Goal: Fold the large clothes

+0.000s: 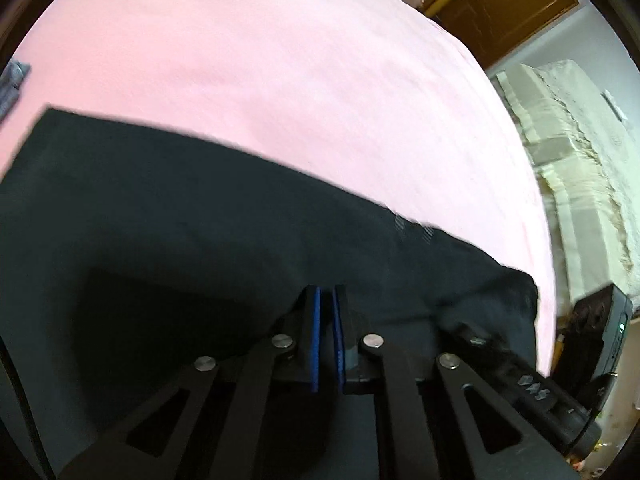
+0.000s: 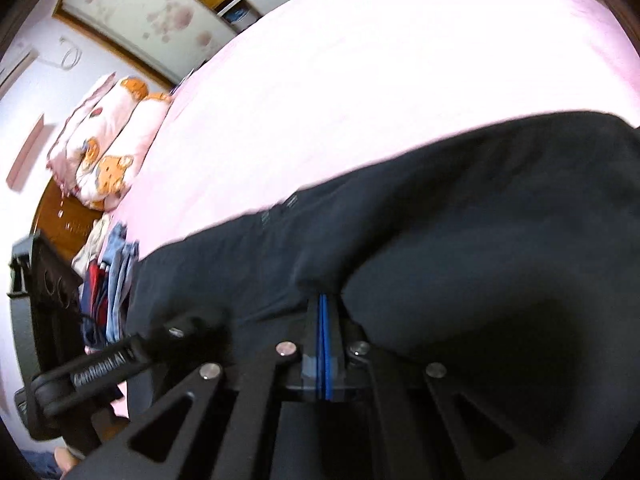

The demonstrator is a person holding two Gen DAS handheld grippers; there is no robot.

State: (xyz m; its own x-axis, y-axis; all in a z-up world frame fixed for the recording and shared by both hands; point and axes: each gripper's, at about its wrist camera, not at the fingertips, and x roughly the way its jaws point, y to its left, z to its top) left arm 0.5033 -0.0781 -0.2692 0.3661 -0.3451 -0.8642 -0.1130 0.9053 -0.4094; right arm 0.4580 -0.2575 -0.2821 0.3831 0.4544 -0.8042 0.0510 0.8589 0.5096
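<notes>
While both point steeply down over the pink bed (image 1: 280, 80), the left gripper (image 1: 327, 300) is nearly closed above the dark garment (image 1: 180, 208); the right gripper (image 2: 325, 300) pinches its fold.

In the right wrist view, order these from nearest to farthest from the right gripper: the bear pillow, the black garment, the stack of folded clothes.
1. Black garment: bunched at the right gripper tips.
2. Stack of folded clothes: left, at the pink bed's edge.
3. Bear pillow: far left, beyond the stack.
</notes>
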